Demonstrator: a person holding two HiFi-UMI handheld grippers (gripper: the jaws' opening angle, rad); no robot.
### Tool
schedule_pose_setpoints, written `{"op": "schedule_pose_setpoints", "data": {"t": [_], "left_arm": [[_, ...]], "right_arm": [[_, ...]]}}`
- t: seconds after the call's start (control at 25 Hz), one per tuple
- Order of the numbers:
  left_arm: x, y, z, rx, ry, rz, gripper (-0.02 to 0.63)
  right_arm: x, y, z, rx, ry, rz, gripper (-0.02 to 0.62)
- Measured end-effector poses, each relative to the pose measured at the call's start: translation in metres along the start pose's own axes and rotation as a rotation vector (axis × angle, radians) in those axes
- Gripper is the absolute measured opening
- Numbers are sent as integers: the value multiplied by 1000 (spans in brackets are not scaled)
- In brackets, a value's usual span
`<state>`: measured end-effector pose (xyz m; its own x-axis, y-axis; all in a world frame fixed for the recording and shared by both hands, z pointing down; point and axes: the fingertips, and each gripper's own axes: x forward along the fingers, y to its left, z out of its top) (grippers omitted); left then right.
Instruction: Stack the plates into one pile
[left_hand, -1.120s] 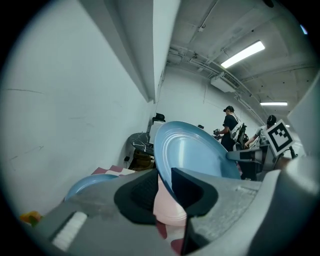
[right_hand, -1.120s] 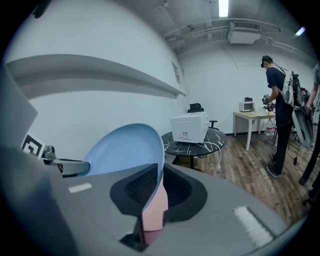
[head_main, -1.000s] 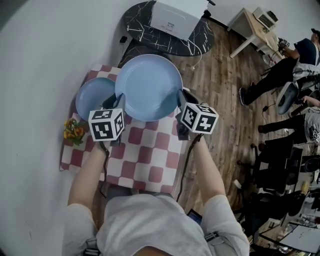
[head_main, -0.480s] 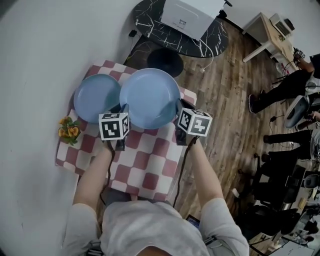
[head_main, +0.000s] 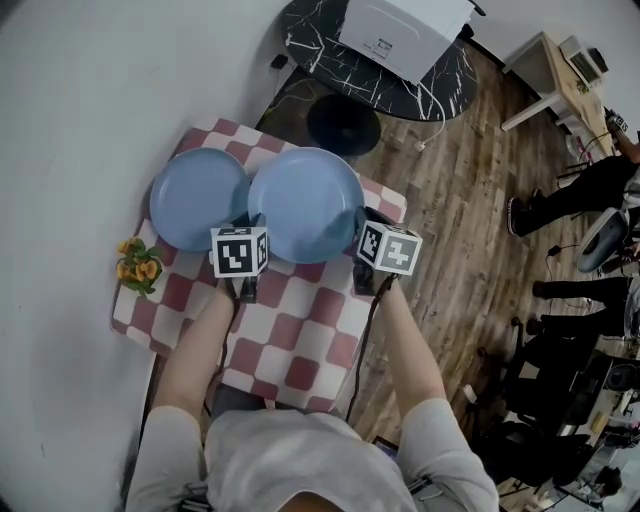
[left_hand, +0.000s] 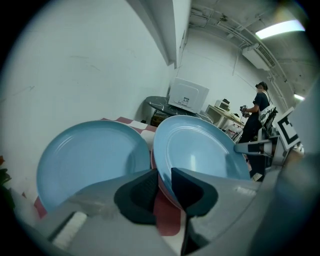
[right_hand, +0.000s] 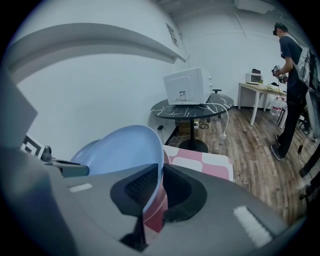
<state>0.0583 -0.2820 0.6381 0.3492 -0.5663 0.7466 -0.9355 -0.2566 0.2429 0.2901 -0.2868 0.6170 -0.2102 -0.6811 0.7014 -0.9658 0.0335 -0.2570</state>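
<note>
Plates first: of the two light-blue ones, the held plate (head_main: 305, 203) is pinched at its near rim from both sides. The left hand-held gripper (head_main: 246, 222) is clenched on the rim's left part and the right hand-held gripper (head_main: 362, 216) on its right part, and each gripper view shows the rim wedged between the dark pads. The plate is tilted, far rim higher than near, over the red-and-white checked cloth (head_main: 300, 320) covering the surface. Just to its left the second plate (head_main: 198, 198) lies flat on the cloth; the two rims meet or overlap slightly — I cannot tell which. A small bunch of orange flowers (head_main: 140, 265) sits at the cloth's left edge. Farther off stands a round black marbled table (head_main: 310, 50) bearing a white microwave (head_main: 405, 35).

The step in hand looks like the two-handed carry. Next, the held plate must shift left until centred over the second, level out and settle — then both grips should loosen together.
</note>
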Motion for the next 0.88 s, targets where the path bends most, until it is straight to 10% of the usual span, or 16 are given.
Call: {"op": "schedule_pose_setpoints", "data": {"t": [0.88], "left_arm": [[13, 5, 1, 49, -26, 56, 112]], "right_arm": [[30, -15, -17, 5, 61, -58, 34]]}}
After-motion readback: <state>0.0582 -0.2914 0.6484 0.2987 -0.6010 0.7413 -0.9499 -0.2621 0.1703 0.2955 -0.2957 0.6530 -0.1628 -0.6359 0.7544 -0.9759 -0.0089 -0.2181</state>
